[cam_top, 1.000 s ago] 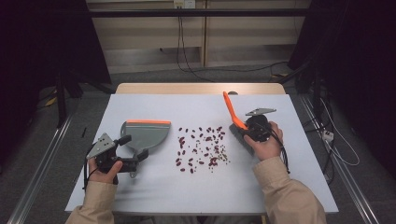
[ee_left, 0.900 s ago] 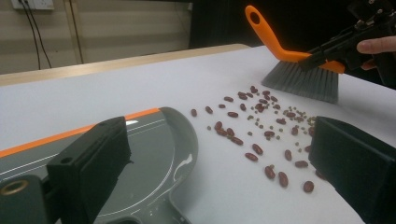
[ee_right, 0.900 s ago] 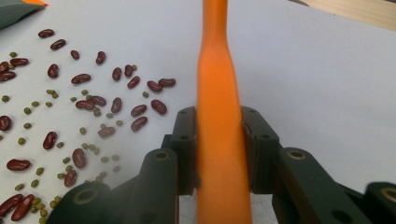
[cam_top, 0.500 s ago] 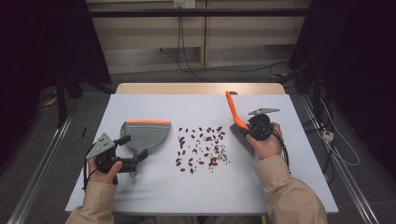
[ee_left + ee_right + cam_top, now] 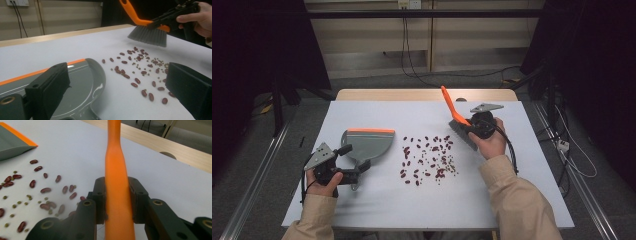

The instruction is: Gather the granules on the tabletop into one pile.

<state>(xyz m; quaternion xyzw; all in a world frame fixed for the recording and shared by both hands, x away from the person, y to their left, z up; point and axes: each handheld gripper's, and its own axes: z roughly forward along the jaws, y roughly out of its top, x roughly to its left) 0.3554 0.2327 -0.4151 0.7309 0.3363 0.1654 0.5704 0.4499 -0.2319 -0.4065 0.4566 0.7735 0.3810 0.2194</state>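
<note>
The right gripper (image 5: 473,127), jaws clamped on the brush (image 5: 458,122), hangs right of centre; beans (image 5: 428,157) lie mid-frame. Left gripper (image 5: 354,172) jaws look clamped on the dustpan (image 5: 364,145) handle. Next: sweep leftward.

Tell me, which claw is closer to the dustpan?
Left. The left claw sits right at the dustpan handle; the right claw, gripping the brush, is across the spilled beans.

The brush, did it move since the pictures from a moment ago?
Yes. The right tongs, clamped on the brush, carried it a little left, toward the beans, its orange handle now leaning more upright. The dustpan, the left tongs and the beans stayed put.
</note>
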